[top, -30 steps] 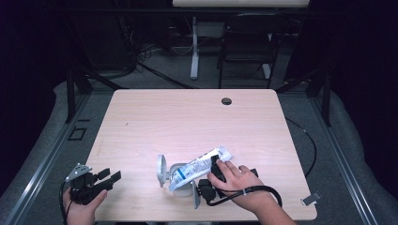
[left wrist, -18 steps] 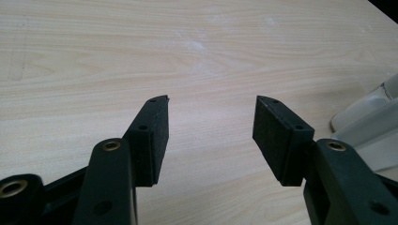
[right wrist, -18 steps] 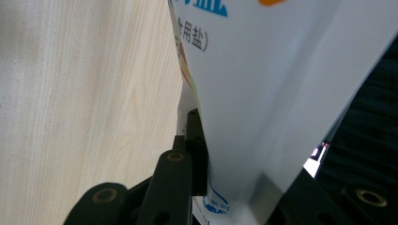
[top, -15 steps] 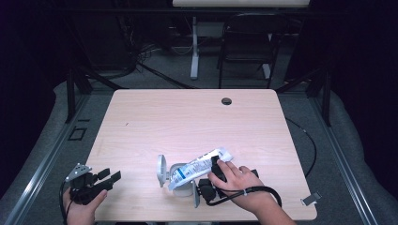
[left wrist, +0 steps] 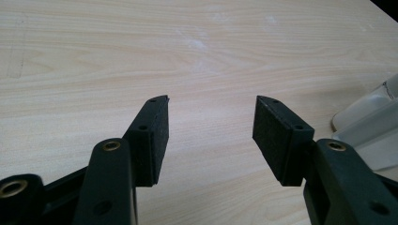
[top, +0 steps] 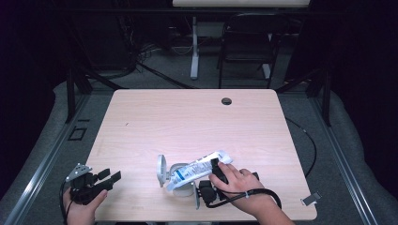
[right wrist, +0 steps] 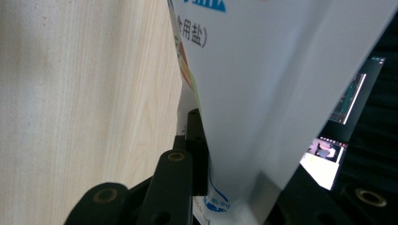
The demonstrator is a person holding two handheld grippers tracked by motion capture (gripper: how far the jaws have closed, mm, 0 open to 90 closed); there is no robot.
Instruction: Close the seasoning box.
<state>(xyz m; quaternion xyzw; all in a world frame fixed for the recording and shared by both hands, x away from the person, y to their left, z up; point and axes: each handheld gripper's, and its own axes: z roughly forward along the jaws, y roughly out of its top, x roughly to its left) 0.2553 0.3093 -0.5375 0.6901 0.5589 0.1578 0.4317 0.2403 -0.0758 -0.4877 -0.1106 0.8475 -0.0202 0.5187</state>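
A white pouch (top: 197,168) with blue print lies tilted near the table's front edge, its lower end over a clear plastic container (top: 182,186) whose round lid (top: 161,169) stands open. My right gripper (top: 215,172) is shut on the pouch's upper part, with a hand around it. In the right gripper view the pouch (right wrist: 263,93) sits between the jaws, and the left pad (right wrist: 199,145) presses on it. At the front left corner my left gripper (top: 109,177) stands open with nothing between its jaws. In the left gripper view (left wrist: 211,105) the container (left wrist: 371,122) shows at the right edge.
The light wooden table (top: 187,117) has a dark cable hole (top: 226,101) near its far edge. A black cable (top: 263,194) loops from the right gripper. Beyond the table stand a chair (top: 244,47) and a desk leg (top: 194,47). A small metal clip (top: 311,198) lies past the front right corner.
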